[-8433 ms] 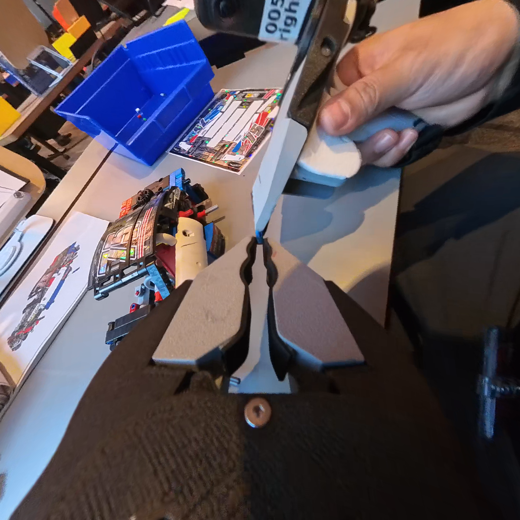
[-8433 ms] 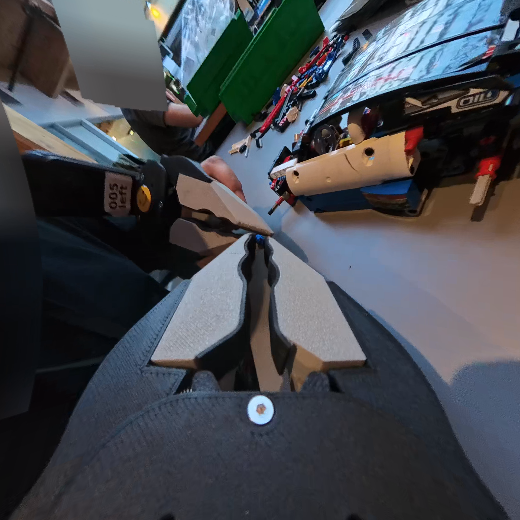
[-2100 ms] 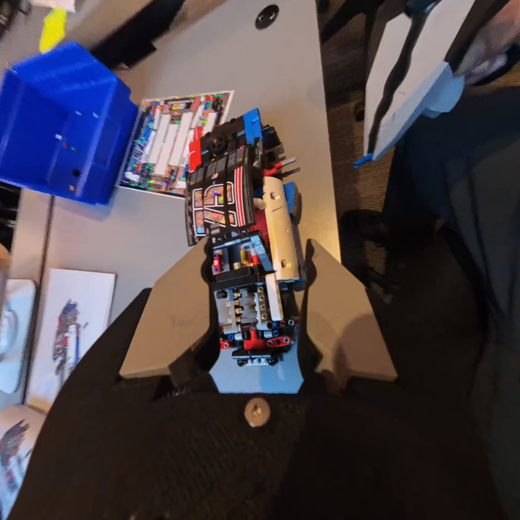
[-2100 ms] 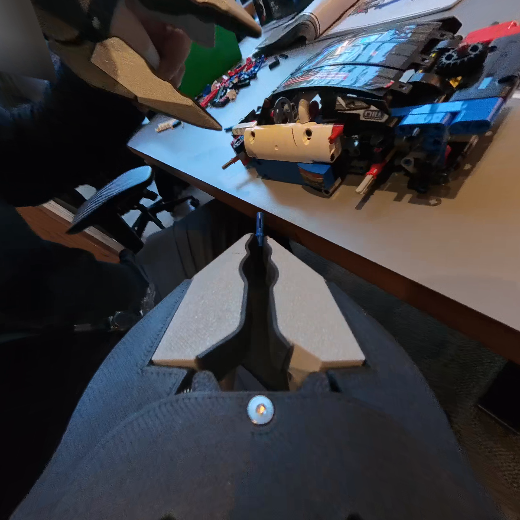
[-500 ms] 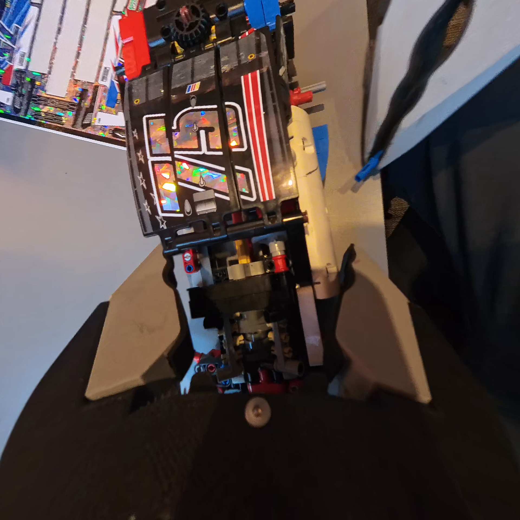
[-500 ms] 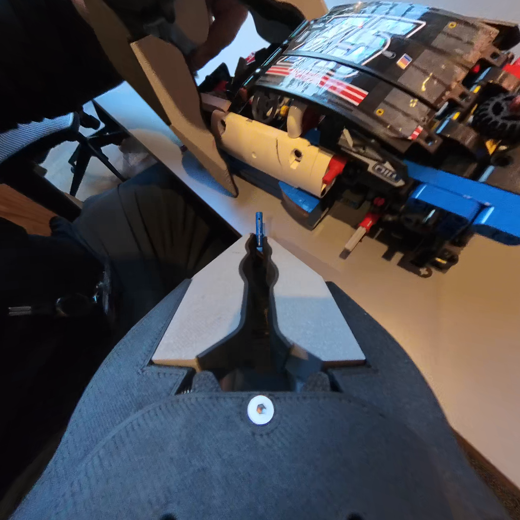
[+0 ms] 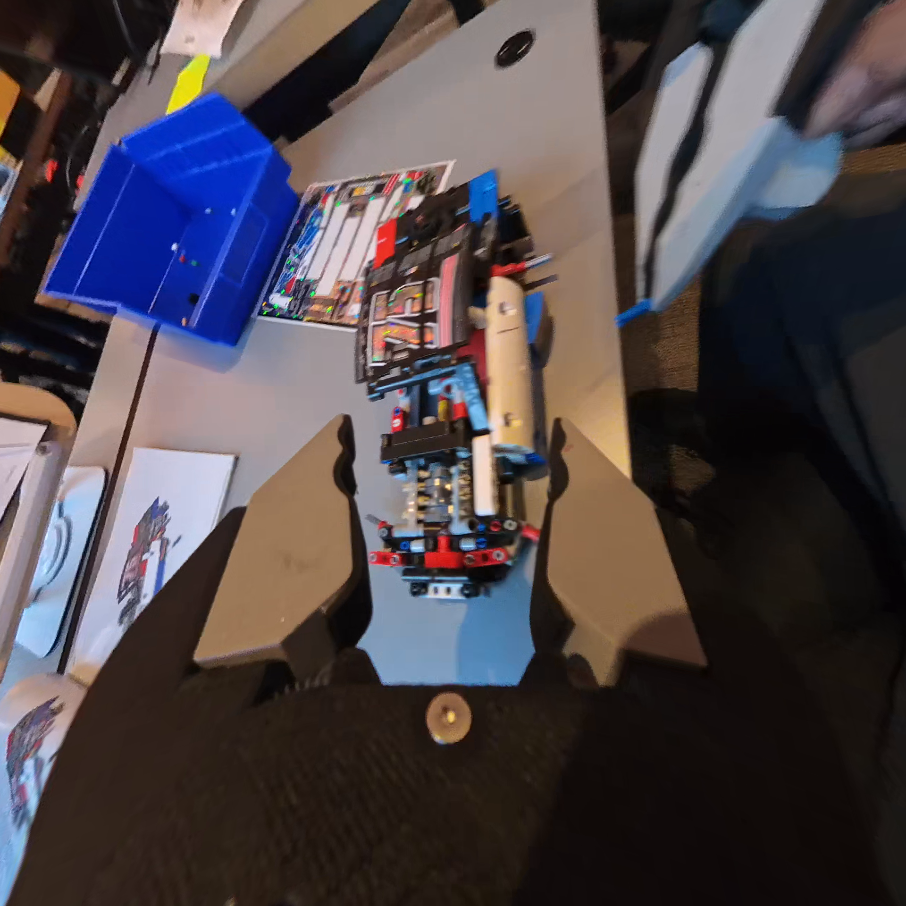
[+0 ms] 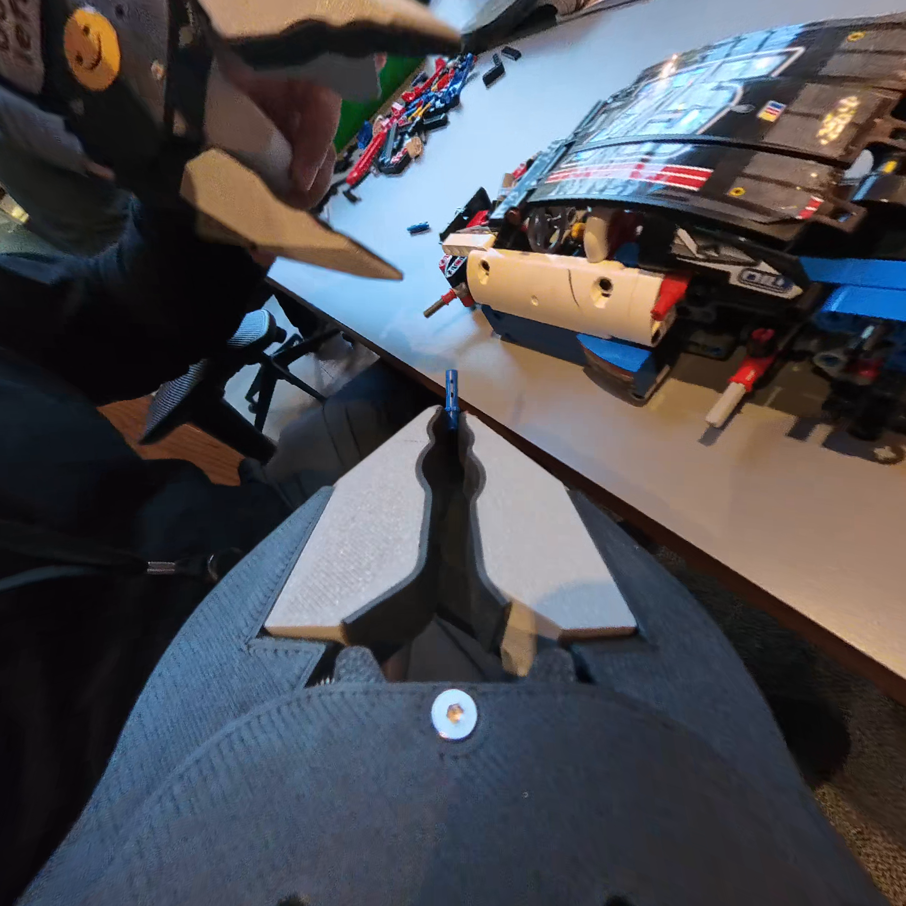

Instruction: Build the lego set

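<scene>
The lego car (image 7: 443, 392) lies on the grey table (image 7: 245, 392), and it is the thing to find everything else by. Far to the left of the car sits a blue bin (image 7: 166, 235), and a shiny sticker sheet (image 7: 338, 245) lies between the bin and the car, touching the car's black roof. A white booklet (image 7: 162, 529) with a picture lies to the left of the car's near end. The left gripper (image 7: 448, 451) hangs over the car's near end with its fingers spread wide, and it holds nothing. Half a second ago it was low and close around the car, but now it has pulled back up, so the car looks smaller and sits alone on the table. To the right of the car, off past the table edge, the right gripper (image 8: 451, 416) has its fingers pressed together on a small blue pin (image 8: 451, 392), which sticks out of the tips. It has also backed away from the car's white side. I think the pin is not in the car yet, so both grippers must come in again to push it into a hole.
</scene>
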